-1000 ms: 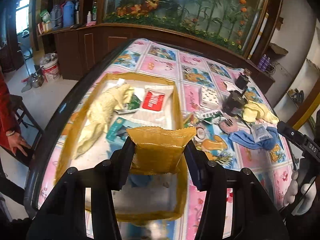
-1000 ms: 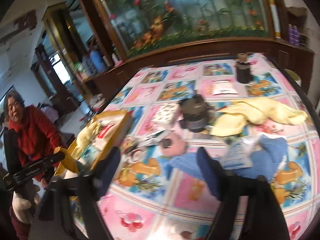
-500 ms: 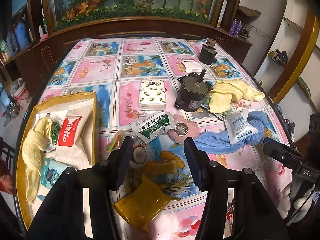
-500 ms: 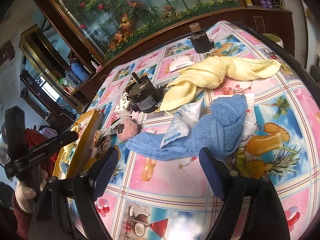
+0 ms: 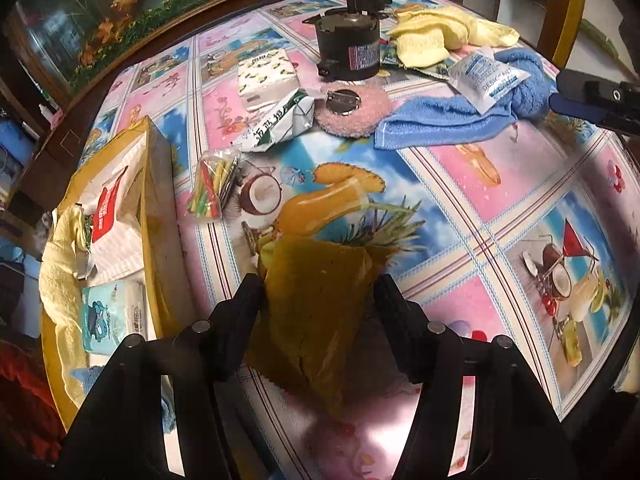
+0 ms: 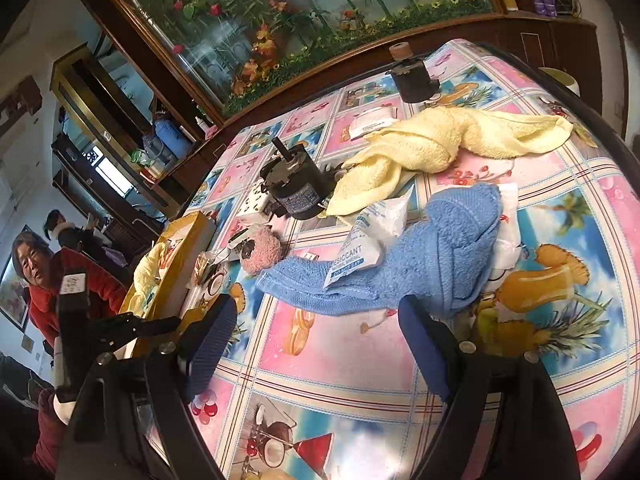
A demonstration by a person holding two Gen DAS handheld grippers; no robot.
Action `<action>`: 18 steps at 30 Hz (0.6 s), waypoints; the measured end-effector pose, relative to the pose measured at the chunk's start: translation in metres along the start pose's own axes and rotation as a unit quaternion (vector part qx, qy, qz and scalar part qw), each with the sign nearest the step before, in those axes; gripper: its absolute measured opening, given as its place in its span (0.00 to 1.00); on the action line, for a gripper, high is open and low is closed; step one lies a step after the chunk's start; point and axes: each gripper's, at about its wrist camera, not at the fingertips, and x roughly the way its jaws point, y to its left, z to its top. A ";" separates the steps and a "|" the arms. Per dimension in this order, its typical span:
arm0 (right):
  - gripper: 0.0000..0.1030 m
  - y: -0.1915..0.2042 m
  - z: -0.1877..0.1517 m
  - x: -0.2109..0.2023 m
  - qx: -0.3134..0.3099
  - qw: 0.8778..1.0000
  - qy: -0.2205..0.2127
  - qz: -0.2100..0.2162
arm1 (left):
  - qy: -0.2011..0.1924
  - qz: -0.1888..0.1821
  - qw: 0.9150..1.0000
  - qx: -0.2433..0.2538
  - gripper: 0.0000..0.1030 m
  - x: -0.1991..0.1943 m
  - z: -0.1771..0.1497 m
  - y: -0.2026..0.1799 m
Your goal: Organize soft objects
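Observation:
A yellow packet lies on the tablecloth between the fingers of my left gripper, whose jaws stand wide around it. The yellow tray at the left holds a yellow towel, a white-and-red bag and a tissue pack. A blue towel with a white desiccant bag on it lies just beyond my right gripper, which is open and empty. A yellow towel lies farther back, and a pink puff sits left of the blue towel.
A black motor stands mid-table, a second one at the far edge. A tissue pack, a green-and-white packet and a bag of coloured sticks lie near the tray. A person in red is at the left.
One second ago my left gripper held the yellow packet over the tray. It then swung right over the table; the packet is out of the grip and lies on the cloth between the open jaws.

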 end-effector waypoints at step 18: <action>0.80 0.009 -0.005 0.013 -0.011 1.000 0.012 -0.011 | -0.129 -0.096 0.975 -0.155 0.43 -0.089 -0.011 0.066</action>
